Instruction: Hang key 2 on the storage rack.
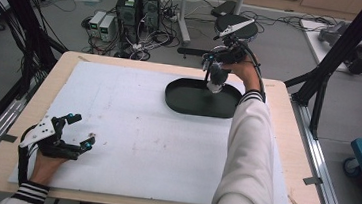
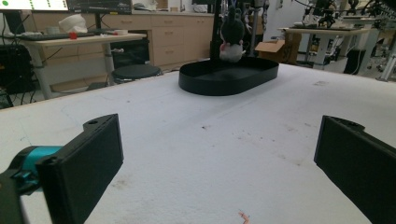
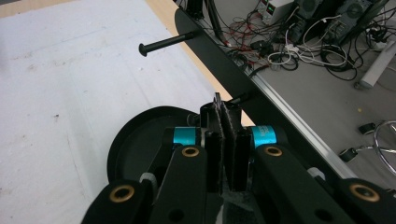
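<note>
While the left gripper [image 1: 76, 131] rests wide open on the white foam mat [image 1: 130, 137], the right gripper [image 1: 213, 71] dangles a clamped grey-and-white plush toy [image 1: 215, 81] above the black oval tray [image 1: 189, 103].

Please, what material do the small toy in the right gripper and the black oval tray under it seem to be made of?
The toy looks like soft plush, dark grey above and white below: its outline is fuzzy and it hangs limp from the right gripper. The tray seems to be hard plastic, possibly painted metal: smooth matte black, with a thin, even wall and rim.
</note>
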A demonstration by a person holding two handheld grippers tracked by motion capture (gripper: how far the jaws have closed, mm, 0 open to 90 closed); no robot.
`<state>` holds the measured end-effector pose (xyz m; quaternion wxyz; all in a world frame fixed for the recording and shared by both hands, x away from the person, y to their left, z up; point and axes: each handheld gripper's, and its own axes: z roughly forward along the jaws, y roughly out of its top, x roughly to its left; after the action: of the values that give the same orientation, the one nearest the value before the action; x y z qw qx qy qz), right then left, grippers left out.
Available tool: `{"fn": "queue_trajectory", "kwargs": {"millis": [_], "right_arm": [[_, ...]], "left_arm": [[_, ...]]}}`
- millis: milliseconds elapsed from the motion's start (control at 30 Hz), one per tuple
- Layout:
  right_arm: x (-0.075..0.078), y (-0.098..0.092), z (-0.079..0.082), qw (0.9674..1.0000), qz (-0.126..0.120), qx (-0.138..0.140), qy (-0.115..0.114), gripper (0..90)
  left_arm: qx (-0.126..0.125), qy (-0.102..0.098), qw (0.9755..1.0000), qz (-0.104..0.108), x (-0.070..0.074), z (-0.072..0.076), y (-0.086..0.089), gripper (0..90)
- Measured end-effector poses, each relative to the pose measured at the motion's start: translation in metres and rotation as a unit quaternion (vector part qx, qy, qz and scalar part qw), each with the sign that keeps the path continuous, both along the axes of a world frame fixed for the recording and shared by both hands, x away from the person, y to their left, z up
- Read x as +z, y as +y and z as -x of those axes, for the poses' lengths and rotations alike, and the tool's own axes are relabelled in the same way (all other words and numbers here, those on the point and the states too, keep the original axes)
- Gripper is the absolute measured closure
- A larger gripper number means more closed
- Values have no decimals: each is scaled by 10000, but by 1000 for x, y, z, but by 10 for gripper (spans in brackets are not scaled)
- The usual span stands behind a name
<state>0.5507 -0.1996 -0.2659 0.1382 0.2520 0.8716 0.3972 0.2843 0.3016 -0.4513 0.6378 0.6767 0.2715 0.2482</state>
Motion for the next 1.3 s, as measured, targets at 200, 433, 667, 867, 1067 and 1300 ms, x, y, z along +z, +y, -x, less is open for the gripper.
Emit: {"fn": "queue_trajectory", "kwargs": {"millis": [200, 433, 667, 867, 1067, 1300], "right_arm": [[-1, 1, -2, 10000, -18, -36, -67, 884], [-1, 2, -2, 9999, 1, -66, -85, 882], [-1, 3, -2, 9997, 76, -144, -198, 868], [2, 1, 0, 9991, 45, -281, -308, 830], [9, -3, 6, 9986, -21, -357, -381, 705], [18, 1, 26, 9987, -290, -175, -371, 98]], "left_arm": [[-2, -2, 10000, 5, 0, 0, 0, 18], [-9, -2, 10000, -3, 0, 0, 0, 17], [-15, -4, 10000, 2, 0, 0, 0, 17], [-17, -4, 10000, 3, 0, 0, 0, 18], [2, 3, 10000, 12, 0, 0, 0, 17], [-3, 5, 10000, 31, 0, 0, 0, 17]]}}
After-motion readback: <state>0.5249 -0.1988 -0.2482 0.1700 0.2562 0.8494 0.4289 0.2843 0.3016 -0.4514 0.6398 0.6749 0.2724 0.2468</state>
